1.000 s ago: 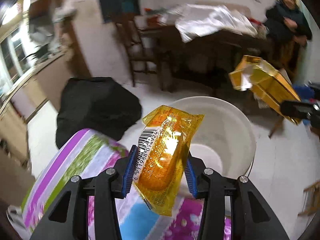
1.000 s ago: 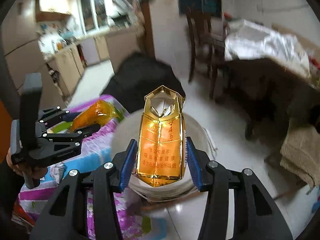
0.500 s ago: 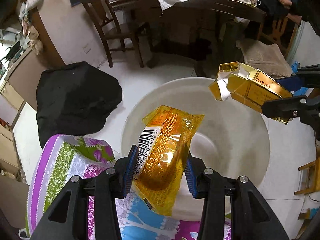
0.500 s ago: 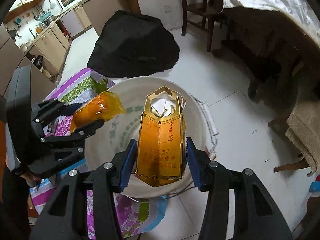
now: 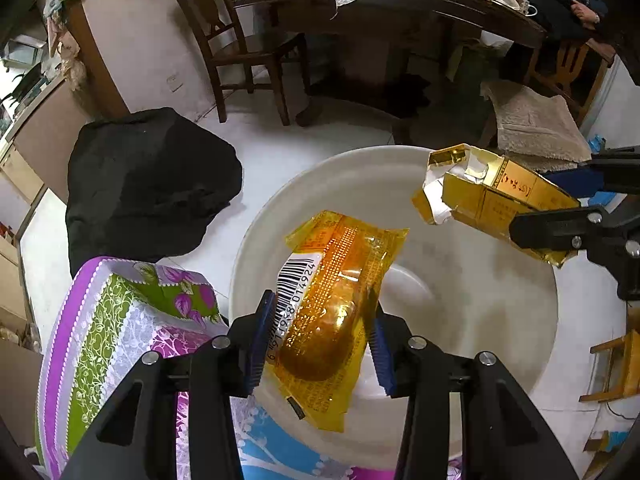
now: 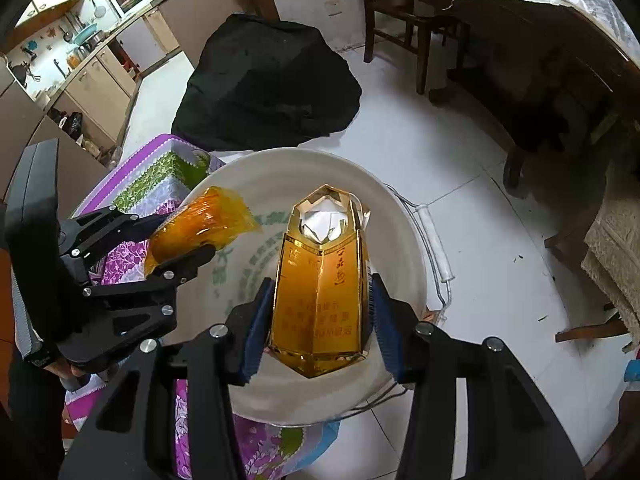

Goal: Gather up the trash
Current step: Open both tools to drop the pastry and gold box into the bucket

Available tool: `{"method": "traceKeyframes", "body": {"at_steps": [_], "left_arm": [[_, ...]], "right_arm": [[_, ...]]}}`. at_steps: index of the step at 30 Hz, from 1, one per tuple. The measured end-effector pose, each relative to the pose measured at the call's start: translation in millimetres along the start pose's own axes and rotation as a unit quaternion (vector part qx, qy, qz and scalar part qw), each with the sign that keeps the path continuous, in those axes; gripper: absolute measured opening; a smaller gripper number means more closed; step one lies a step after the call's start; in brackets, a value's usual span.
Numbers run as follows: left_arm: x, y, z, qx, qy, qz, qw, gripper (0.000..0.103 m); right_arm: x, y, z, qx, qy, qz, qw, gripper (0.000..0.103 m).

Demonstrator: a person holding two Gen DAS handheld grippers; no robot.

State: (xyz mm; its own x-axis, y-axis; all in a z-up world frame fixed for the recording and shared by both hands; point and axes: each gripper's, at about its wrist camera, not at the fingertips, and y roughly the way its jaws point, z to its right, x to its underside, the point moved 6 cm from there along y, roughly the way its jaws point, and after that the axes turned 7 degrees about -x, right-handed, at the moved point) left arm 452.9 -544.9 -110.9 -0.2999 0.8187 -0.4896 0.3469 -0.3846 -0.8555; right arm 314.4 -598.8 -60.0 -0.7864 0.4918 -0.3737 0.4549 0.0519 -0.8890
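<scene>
My left gripper (image 5: 320, 338) is shut on an orange snack wrapper (image 5: 332, 304) with a barcode and holds it above a large white basin (image 5: 500, 332). My right gripper (image 6: 320, 320) is shut on an opened gold carton (image 6: 320, 292) and holds it over the same basin (image 6: 256, 176). The carton (image 5: 492, 196) and the right gripper also show at the right in the left wrist view. The wrapper (image 6: 200, 230) and the left gripper (image 6: 172, 248) show at the left in the right wrist view. The basin looks empty inside.
A table with a floral purple and green cloth (image 5: 120, 320) stands beside the basin. A black bag (image 5: 148, 188) lies on the white tiled floor. A wooden chair (image 5: 240, 40), a dark table (image 5: 420, 8) and a beige towel (image 5: 532, 124) stand beyond.
Both grippers have moved forward and tilted down over the basin, which now fills more of each view. Both still hold their items.
</scene>
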Motion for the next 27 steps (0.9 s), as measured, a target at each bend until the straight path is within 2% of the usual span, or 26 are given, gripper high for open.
{"method": "traceKeyframes", "body": {"at_steps": [3, 4, 5, 6, 19, 27], "left_arm": [[-1, 2, 1, -0.003, -0.004, -0.001, 1.0, 0.045], [-2, 2, 1, -0.005, -0.003, 0.001, 1.0, 0.046], [-3, 2, 1, -0.013, -0.006, 0.002, 0.9999, 0.057], [-3, 2, -1, -0.02, -0.01, 0.004, 0.9997, 0.064], [-1, -5, -3, -0.033, -0.008, 0.005, 0.9994, 0.063], [7, -22, -5, -0.047, -0.025, 0.026, 0.9982, 0.063]], "right_arm": [[-1, 1, -1, -0.008, -0.005, 0.007, 1.0, 0.049], [-2, 1, -1, -0.004, -0.007, 0.01, 1.0, 0.062], [-3, 0, 1, -0.002, -0.003, 0.017, 1.0, 0.066], [-4, -1, 2, -0.002, -0.001, 0.024, 1.0, 0.067], [3, 3, 7, 0.018, -0.002, 0.017, 1.0, 0.066], [17, 4, -1, 0.035, -0.013, 0.022, 0.999, 0.066]]}}
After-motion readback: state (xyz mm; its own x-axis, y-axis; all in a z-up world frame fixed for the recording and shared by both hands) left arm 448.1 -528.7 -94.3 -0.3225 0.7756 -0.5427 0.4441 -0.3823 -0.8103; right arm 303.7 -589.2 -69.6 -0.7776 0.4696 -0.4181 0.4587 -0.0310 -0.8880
